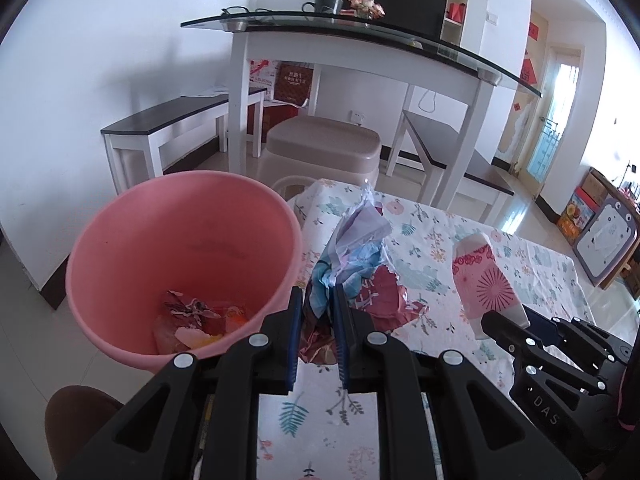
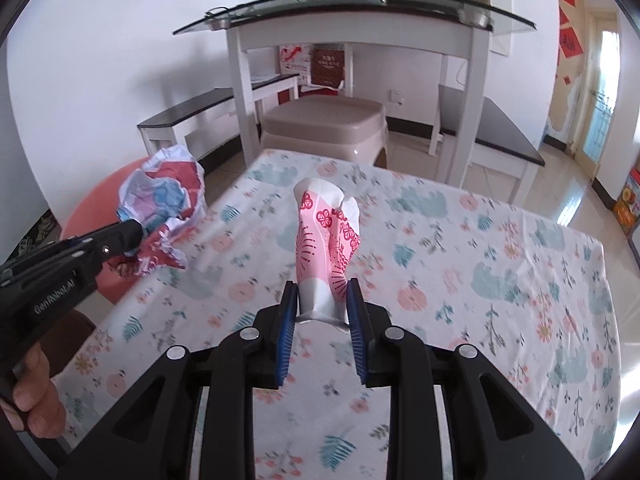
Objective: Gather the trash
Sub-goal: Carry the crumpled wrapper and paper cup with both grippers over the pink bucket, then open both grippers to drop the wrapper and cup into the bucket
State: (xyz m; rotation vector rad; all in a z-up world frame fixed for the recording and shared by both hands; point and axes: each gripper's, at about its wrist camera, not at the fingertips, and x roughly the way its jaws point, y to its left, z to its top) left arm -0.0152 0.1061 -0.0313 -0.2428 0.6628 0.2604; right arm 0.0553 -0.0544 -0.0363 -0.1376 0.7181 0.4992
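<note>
Gripping a crumpled wad of paper, the left gripper has its jaws closed on the wad's lower end; the paper, printed in blue, white and red, stands up above the blue pads. This wad is held above the near left part of the surface, just beside the rim of a pink bin. The bin stands off the left edge of the surface and already holds red and orange scraps at its bottom.

The right gripper has its jaws closed on the base of a crushed paper cup, pink and white with a red flower pattern. The cup points away from the camera, its dented mouth uppermost, over the middle of the surface, which is covered by a floral cloth. In the right wrist view the left gripper and its wad appear at the left, with a hand on the handle. Whether the cup clears the cloth cannot be told.
</note>
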